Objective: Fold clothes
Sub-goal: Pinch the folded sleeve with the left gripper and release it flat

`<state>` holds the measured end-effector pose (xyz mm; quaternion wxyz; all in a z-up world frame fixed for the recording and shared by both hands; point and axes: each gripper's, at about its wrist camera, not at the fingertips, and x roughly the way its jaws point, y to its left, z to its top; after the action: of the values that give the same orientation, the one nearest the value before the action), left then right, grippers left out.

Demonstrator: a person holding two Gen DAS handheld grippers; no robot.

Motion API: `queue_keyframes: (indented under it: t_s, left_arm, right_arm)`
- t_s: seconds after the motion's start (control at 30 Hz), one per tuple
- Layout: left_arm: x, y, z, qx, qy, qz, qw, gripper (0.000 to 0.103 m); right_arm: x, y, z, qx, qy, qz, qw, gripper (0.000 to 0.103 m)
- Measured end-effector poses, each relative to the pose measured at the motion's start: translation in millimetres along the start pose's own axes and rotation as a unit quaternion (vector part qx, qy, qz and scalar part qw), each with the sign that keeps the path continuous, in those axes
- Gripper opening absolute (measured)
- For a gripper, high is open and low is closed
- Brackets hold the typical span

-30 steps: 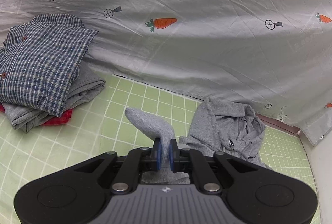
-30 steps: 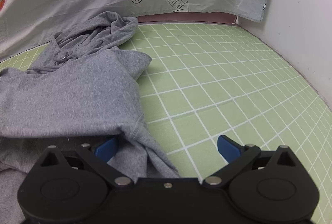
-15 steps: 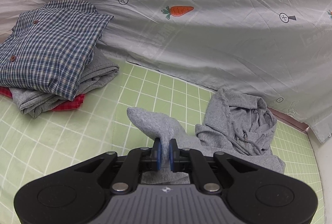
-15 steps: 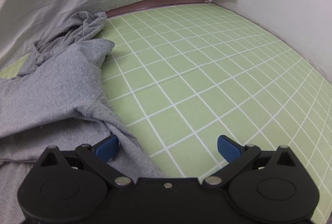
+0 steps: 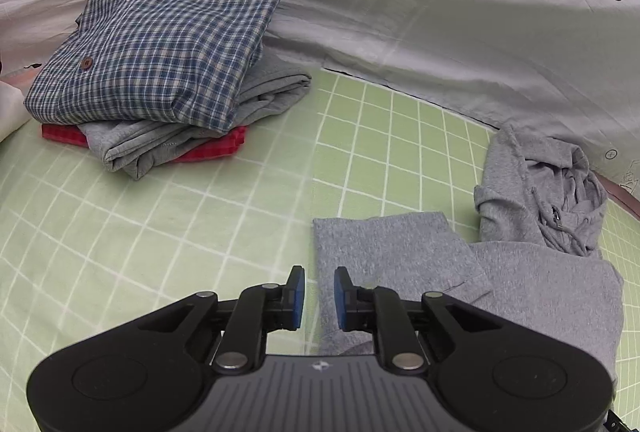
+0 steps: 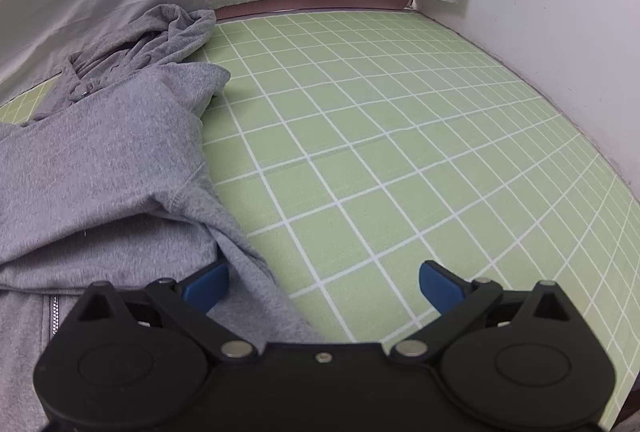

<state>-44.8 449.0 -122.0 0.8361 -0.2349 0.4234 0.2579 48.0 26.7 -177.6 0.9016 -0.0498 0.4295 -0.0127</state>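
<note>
Now, from the left wrist view, the left claw (image 5: 319,298) hangs low over the green checked bed sheet (image 5: 200,232), its jaws opening with a narrow gap between the blue pads (image 5: 297,296); nothing is pinched, and the edge of the grey sleeve (image 5: 384,252) lies flat just under and beside the right pad. That sleeve is folded in across the body of the grey hoodie (image 5: 540,272), whose hood is bunched up toward the carrot-print cover (image 5: 440,52). Farther left sits a pile of folded clothes (image 5: 160,80), a checked shirt on top, well apart from the hoodie. A second ago this claw was clamped on the sleeve and held it up in a raised hump; since then the sleeve has been laid down and let go. From the right wrist view, the right claw (image 6: 324,286) stands wide open, as it did a second ago, its left pad against a fold of the hoodie's side (image 6: 120,172) and its right pad over bare sheet; the view has drifted so less of the garment shows. The step in hand looks like folding the sleeves inward. The next move probably calls for drawing the left claw clear without dragging the sleeve, then closing the right claw on the near fold to bring that side over.
</note>
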Motion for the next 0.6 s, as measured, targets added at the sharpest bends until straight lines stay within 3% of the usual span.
queue_keyframes:
  t_s: [0.13,0.2,0.37,0.6]
  left_arm:
    - [7.8,-20.2,-1.1,0.055,0.01,-0.024,0.9982,0.035]
    - [17.0,-39.8,-4.4,0.103,0.029,-0.053,0.9929,0.043]
    - [37.7,-81.3,-14.3,0.178,0.046,-0.085,0.9792,0.049]
    - [67.3,-105.0,-14.8,0.21,0.058,-0.085,0.9722,0.051]
  right_arm:
    - [-1.8,5.8,6.2,-0.002,-0.004,0.004,1.0,0.103]
    - [-2.3,9.7,8.6,-0.007,-0.005,0.004,1.0,0.103]
    - [-5.1,12.6,12.3,-0.013,-0.007,0.004,1.0,0.103]
    - [-2.5,9.9,11.9,-0.007,0.002,0.0,1.0,0.103]
